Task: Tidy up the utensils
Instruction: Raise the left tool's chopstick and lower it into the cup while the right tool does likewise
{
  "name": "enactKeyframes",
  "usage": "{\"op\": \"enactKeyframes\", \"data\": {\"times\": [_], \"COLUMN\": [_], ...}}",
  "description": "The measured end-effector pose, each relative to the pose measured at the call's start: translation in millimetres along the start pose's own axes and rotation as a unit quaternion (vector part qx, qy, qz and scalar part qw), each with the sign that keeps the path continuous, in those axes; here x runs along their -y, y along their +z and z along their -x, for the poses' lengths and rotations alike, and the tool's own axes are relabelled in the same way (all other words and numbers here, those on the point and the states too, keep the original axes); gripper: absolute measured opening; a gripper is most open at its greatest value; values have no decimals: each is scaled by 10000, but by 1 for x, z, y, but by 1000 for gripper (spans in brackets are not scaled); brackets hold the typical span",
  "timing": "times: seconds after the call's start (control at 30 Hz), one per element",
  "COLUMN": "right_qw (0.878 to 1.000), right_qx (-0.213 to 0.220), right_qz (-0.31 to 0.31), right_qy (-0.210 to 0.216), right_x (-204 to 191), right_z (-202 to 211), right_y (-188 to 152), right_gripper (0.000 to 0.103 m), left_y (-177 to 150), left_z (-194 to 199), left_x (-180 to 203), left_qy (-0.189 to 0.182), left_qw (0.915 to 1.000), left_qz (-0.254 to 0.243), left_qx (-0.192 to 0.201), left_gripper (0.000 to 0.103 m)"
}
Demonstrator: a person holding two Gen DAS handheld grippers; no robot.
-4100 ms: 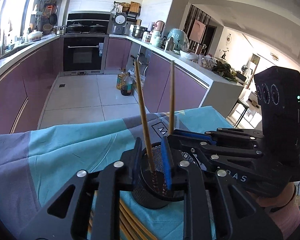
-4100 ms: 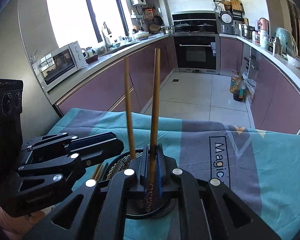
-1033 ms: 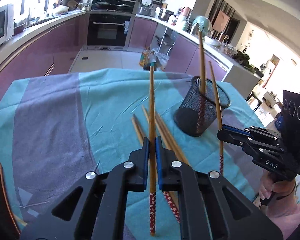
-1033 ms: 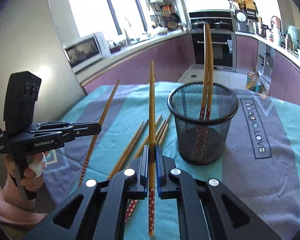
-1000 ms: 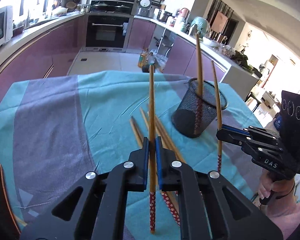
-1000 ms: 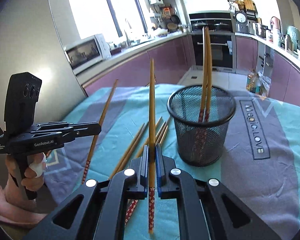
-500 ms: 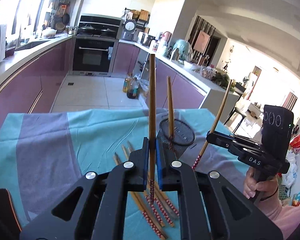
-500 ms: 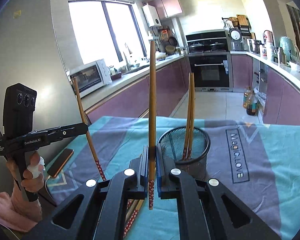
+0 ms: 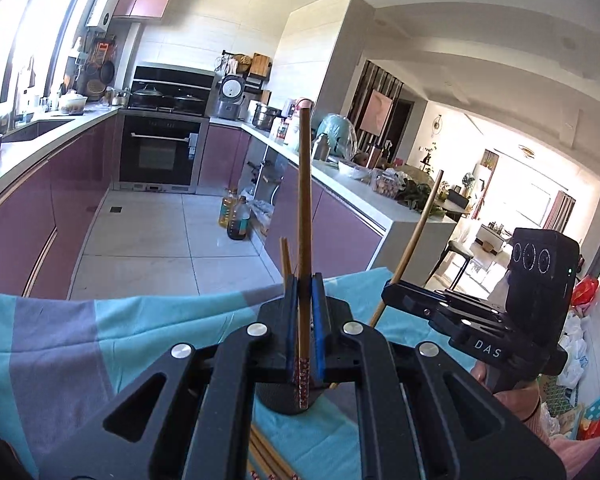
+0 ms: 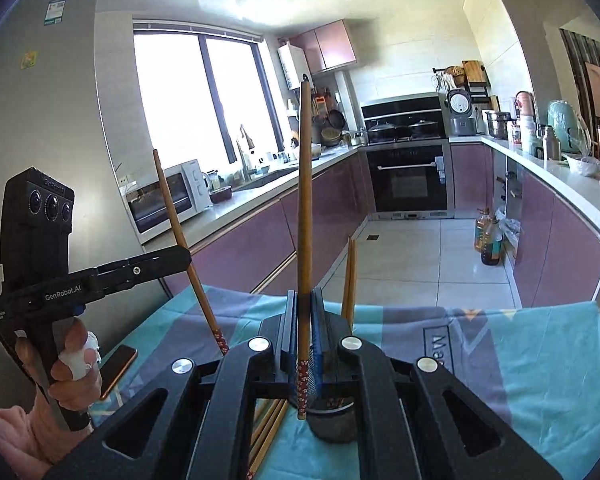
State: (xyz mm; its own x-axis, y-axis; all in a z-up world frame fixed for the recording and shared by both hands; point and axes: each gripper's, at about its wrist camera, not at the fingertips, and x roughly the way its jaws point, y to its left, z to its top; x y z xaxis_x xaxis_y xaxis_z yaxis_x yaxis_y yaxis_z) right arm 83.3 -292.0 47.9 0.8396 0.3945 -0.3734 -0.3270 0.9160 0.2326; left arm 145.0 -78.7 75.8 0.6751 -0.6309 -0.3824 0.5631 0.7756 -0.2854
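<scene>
Left gripper (image 9: 304, 332): clenching one wooden chopstick (image 9: 303, 240) between its blue pads, holding it nearly upright with the red patterned end pointing down; a person's hand (image 10: 74, 364) is gripping its handle at the left of the right wrist view.
Left gripper's chopstick, from the right wrist view (image 10: 188, 256): leaning slightly, its patterned end hanging above the cloth.
Mesh cup (image 9: 286, 398): sitting on the cloth just behind the left gripper's fingers, mostly hidden by them; two chopsticks (image 10: 350, 280) are standing in it, their plain tips poking up.
Loose chopsticks (image 10: 266, 432): lying on the cloth beside the cup, toward the left.
Right gripper (image 10: 305, 340): clamping a second chopstick (image 10: 305, 220), almost vertical, patterned end down, hanging beside the cup's rim.
Right gripper from the left wrist view (image 9: 392, 294): holding its chopstick (image 9: 418, 236) tilted, to the right of the cup.
Tablecloth (image 10: 540, 360): teal and grey, covering the table under everything.
Phone (image 10: 118, 364): lying on the cloth's left edge.
</scene>
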Motion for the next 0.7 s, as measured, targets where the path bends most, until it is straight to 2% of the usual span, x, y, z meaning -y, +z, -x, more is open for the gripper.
{"op": "enactKeyframes", "data": {"times": [0.13,0.27,0.53,0.7], "right_qw": [10000,9998,9968,9927], "right_qx": [45,-136,-764,-1159], "right_qz": [0,-9,2,-50], "right_qy": [-56,-119,-255,-344], "right_x": [5,8,15,21], "right_z": [-7,-23,-57,-70], "right_y": [8,5,-18,-29], "right_gripper": [6,6,6,6], "left_y": [10,12,-21,-37], "left_z": [-8,-25,-69,-86], "left_x": [9,15,13,10], "left_qy": [-15,43,258,317], "left_qw": [10000,10000,9964,9932], "left_qz": [-22,-55,-258,-351], "left_qx": [88,22,-770,-1063], "left_gripper": [7,7,7,8]}}
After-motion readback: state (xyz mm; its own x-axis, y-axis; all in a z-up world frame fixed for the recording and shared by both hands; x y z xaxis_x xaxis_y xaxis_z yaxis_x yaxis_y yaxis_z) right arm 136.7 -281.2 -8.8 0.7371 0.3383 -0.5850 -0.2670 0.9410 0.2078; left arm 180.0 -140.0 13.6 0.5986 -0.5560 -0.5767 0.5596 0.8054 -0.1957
